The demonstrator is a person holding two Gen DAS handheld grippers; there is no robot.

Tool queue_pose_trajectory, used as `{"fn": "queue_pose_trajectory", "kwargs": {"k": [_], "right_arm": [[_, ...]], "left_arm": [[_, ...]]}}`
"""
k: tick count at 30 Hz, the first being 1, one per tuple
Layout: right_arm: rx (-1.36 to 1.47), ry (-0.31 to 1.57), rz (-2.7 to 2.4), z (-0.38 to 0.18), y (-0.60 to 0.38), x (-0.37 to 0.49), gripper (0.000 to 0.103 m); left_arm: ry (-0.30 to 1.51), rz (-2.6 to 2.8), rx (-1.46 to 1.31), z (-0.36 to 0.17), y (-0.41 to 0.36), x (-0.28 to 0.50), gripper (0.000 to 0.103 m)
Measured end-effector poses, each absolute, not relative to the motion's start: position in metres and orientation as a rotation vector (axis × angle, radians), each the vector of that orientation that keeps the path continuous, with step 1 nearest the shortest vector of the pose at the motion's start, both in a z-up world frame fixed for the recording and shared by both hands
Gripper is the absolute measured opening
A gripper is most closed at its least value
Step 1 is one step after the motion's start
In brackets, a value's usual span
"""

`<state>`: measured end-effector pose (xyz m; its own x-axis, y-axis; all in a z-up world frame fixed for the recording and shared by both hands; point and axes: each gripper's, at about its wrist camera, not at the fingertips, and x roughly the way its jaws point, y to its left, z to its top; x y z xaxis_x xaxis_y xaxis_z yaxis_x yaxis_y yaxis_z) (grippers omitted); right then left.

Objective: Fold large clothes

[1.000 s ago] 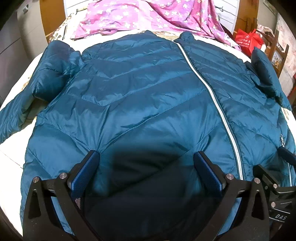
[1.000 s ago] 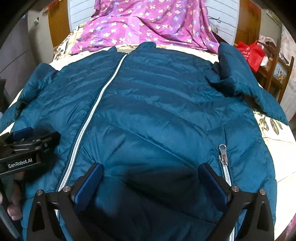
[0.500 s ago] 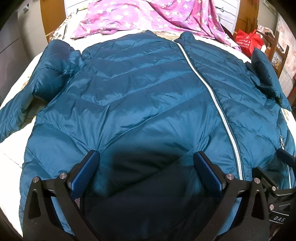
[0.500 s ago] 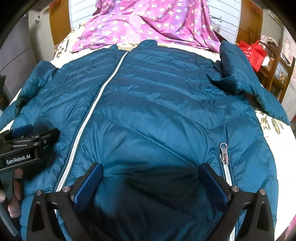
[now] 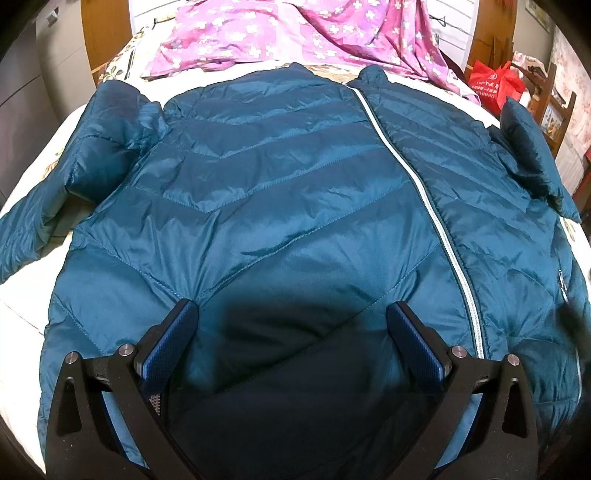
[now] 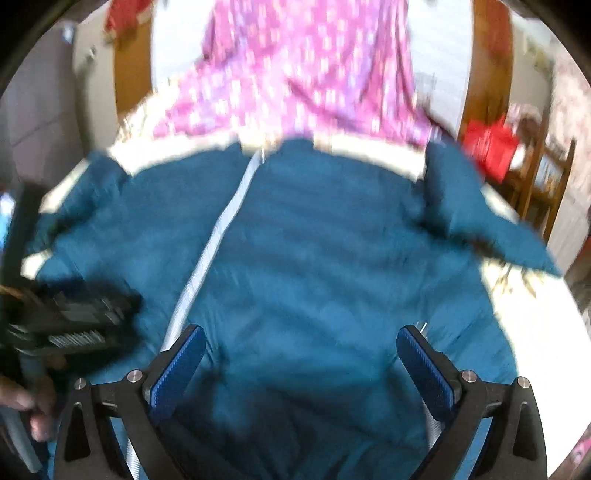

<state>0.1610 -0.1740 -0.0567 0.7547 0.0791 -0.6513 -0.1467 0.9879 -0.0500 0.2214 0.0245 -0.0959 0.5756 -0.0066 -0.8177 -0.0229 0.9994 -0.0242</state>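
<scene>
Left gripper (image 5: 293, 334) stood with jaws wide apart, holding nothing, hovering over the hem end of the teal puffer jacket (image 5: 280, 206). In the left wrist view the jacket lay flat, front up and zipped, on the bed (image 5: 22, 306); collar toward the pink floral cloth (image 5: 295, 33) at the far end, hem nearest the camera, so the long axis ran away from the gripper along the white zipper (image 5: 424, 192). One sleeve (image 5: 74, 177) trailed off to the left, bent at the shoulder; the other was bunched at the far right. Judgement: quilted, shiny shell, so probably light, soft, springy and slippery; folds may puff back open. Best holds look to be the hem corners, cuffs or shoulder seams, pinching through shell and filling together. Right wrist view was motion-blurred. Right gripper (image 6: 301, 358) also had its jaws apart and empty above the lower front panel. Same jacket, collar far, zipper slanting to the left; the left gripper's body and a hand (image 6: 26, 410) showed at the left edge. Red bag (image 6: 487, 147) sat beyond the bed.
</scene>
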Motion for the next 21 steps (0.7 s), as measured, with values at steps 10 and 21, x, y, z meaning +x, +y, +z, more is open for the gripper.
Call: {"fn": "queue_pose_trajectory", "kwargs": {"k": [10,21], "right_arm": [[-0.094,0.553,0.072,-0.009,-0.221,0.118,0.103],[0.029,0.604,-0.009,-0.019,-0.263,0.108,0.103]], "left_arm": [[0.794,0.005,-0.015,-0.061,0.018,0.192,0.103],[0.675,-0.008,0.024,-0.037,0.02,0.141,0.103]]}}
